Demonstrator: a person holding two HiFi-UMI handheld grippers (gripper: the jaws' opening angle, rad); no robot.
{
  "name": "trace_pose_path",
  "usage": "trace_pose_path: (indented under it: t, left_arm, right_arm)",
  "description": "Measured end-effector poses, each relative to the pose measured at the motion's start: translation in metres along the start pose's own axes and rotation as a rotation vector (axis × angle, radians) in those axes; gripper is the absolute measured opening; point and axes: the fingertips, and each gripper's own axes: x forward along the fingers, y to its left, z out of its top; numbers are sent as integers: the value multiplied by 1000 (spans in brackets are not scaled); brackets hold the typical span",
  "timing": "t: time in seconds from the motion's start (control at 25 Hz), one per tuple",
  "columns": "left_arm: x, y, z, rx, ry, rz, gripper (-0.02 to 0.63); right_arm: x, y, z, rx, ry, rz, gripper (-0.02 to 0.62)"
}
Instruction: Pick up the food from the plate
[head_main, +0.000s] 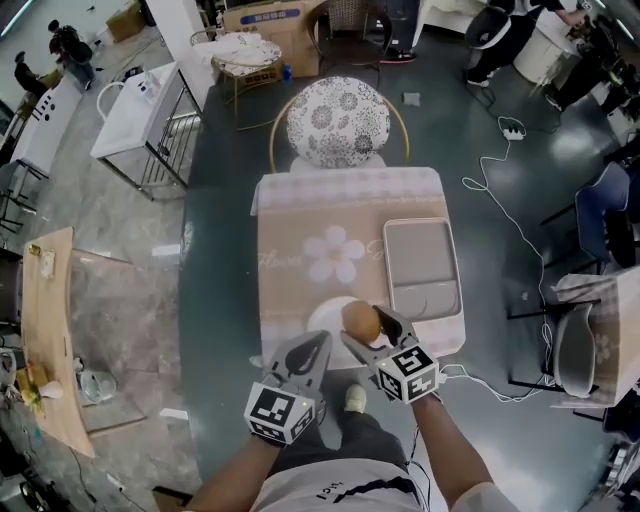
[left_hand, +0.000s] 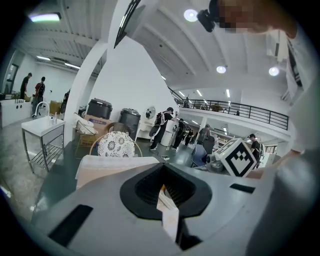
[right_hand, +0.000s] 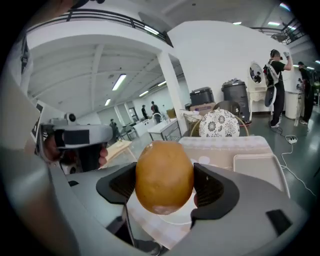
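Note:
A round golden-brown food piece (head_main: 361, 322) (right_hand: 164, 176) is clamped between the black pads of my right gripper (head_main: 372, 326) (right_hand: 165, 185), lifted a little above the white plate (head_main: 332, 310) (right_hand: 177, 216) at the table's near edge. The plate looks bare beneath it. My left gripper (head_main: 308, 355) (left_hand: 163, 189) hangs just left of the plate at the table's front edge. Its jaws are pressed together with nothing between them.
A grey-white tray (head_main: 423, 267) (right_hand: 257, 167) lies on the flowered tablecloth (head_main: 335, 252) to the right of the plate. A chair with a patterned cushion (head_main: 337, 121) stands behind the table. A cable (head_main: 505, 220) runs across the floor at the right.

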Motion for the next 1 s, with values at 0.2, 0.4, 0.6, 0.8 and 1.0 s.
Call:
trace_pose_path:
  t: [0.2, 0.4, 0.6, 0.8, 1.0]
  left_arm:
    - [-9, -37, 21, 24, -34, -4, 6]
    - [-13, -70, 34, 49, -58, -12, 6]
    - [-21, -91, 53, 65, -77, 18, 6]
    - [-33, -112, 76, 55, -124, 28, 6]
    - [-48, -125, 93, 57, -161, 45, 6]
  right_arm:
    - [-50, 14, 37, -17, -97, 6, 324]
    - [-90, 19, 61, -4, -168, 19, 324]
    - [-125, 27, 89, 1, -240, 37, 324]
    - [-152, 40, 112, -19, -301, 53, 324]
    - [-174, 54, 131, -35, -352, 56, 324]
